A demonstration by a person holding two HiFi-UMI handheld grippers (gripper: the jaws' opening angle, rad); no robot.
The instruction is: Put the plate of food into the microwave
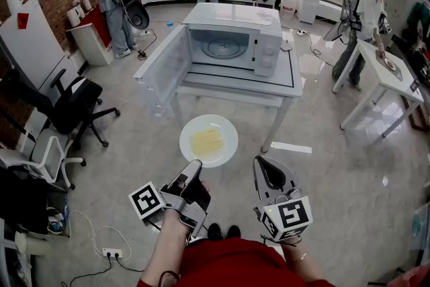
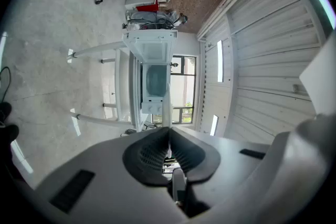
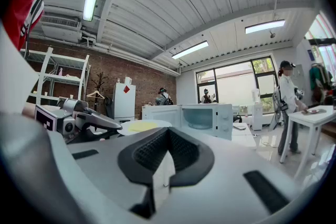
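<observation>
A bright room seen from above, pale floor all round. A white worktop [image 1: 235,85] carries a white microwave [image 1: 232,33]. Its door [image 1: 161,70] is swung wide to the left, so the cavity is ready to be loaded. Short of the worktop, in the air over the floor, is a round white plate [image 1: 227,131]. The left gripper [image 1: 195,168] has its jaws clenched on the plate's near rim and holds it level, likely so nothing slides off. The right gripper [image 1: 267,171] hangs just beside it, jaws pressed together on nothing, apparently spare. Yellow food [image 1: 206,141] lies at the plate's middle.
</observation>
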